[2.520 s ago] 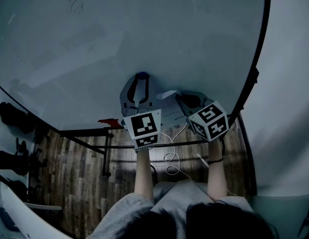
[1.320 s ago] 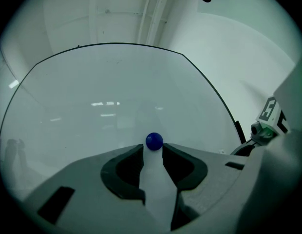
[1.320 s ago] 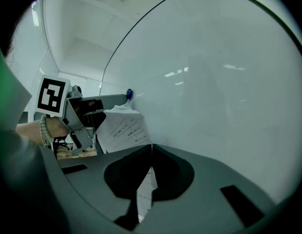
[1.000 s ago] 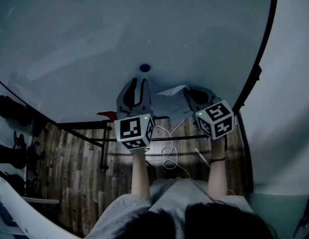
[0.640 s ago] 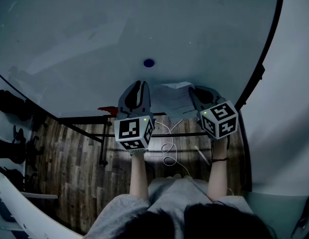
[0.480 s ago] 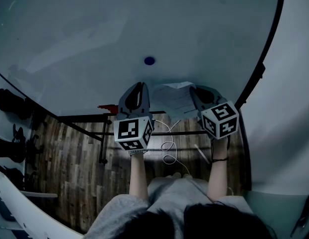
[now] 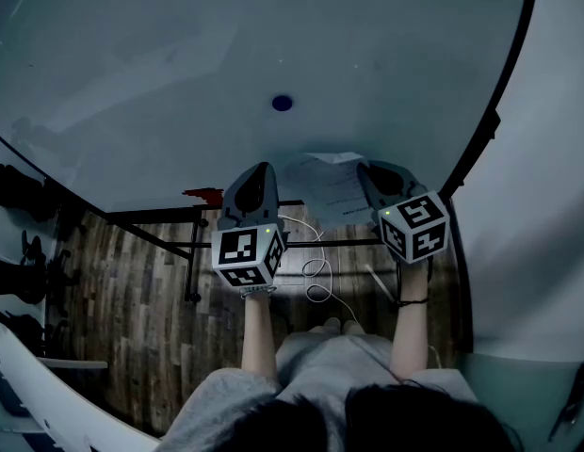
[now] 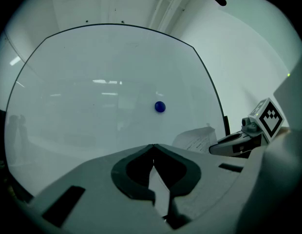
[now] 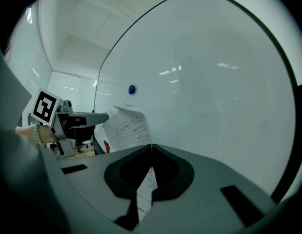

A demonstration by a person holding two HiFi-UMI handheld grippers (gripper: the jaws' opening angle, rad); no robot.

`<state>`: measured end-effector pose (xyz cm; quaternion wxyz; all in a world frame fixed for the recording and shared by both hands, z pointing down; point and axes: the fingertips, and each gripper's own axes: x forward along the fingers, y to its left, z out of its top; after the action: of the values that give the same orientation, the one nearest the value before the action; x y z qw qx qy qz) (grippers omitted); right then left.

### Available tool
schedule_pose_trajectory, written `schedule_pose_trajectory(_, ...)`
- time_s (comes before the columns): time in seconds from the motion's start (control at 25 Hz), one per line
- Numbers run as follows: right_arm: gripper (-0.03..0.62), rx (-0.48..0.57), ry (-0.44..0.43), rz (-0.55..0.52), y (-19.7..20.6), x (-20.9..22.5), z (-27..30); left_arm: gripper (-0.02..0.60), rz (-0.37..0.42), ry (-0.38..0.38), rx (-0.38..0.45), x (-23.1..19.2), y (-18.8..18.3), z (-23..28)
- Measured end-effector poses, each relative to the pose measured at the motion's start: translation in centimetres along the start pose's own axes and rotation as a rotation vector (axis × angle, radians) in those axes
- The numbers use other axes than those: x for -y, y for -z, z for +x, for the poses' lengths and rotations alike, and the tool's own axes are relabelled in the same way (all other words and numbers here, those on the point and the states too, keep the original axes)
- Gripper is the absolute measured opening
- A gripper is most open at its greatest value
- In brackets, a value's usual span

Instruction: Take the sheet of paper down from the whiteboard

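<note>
A printed sheet of paper (image 7: 328,181) hangs off the whiteboard (image 7: 273,36), pinched at its right edge by my right gripper (image 7: 365,169), which is shut on it. In the right gripper view the paper (image 9: 125,126) rises leftward from the closed jaws and curls away from the board. A blue magnet (image 7: 282,103) stays stuck on the board above, apart from the sheet. My left gripper (image 7: 264,169) sits below the magnet, left of the paper, shut with nothing between its fingers. The left gripper view shows the magnet (image 8: 160,107) above the jaws and the paper (image 8: 195,139) off to the right.
The whiteboard's black frame (image 7: 499,102) curves down on the right. Below the board are its dark stand bars (image 7: 193,252), a wooden floor, a white cable (image 7: 316,271) and a small red thing (image 7: 202,194). Dark objects (image 7: 14,191) lie at the far left.
My left gripper has dropped away from the blue magnet and its jaws have gone from wide open to shut. The right gripper has kept nearly still, holding the paper.
</note>
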<state>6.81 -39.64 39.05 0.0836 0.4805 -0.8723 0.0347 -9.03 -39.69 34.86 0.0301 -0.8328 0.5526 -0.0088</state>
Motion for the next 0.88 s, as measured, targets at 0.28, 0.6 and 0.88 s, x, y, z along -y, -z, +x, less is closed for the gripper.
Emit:
schedule_pose_trajectory(0.28,0.002,0.007,0.005,0.004,-0.2,-0.2,-0.4,0.008,-0.008,0.0,-0.001,0.0,0.2,-0.5)
schedule_pose_trajectory(0.6,0.002,0.024,0.021,-0.005,-1.3,-0.3,-1.1,0.008,-0.006,0.01,0.021,-0.1,-0.6,-1.1)
schedule_pose_trajectory(0.88,0.002,0.023,0.032,-0.007,-1.4,-0.3,-1.6,0.008,-0.004,0.001,0.029,-0.3,-0.9,-1.6)
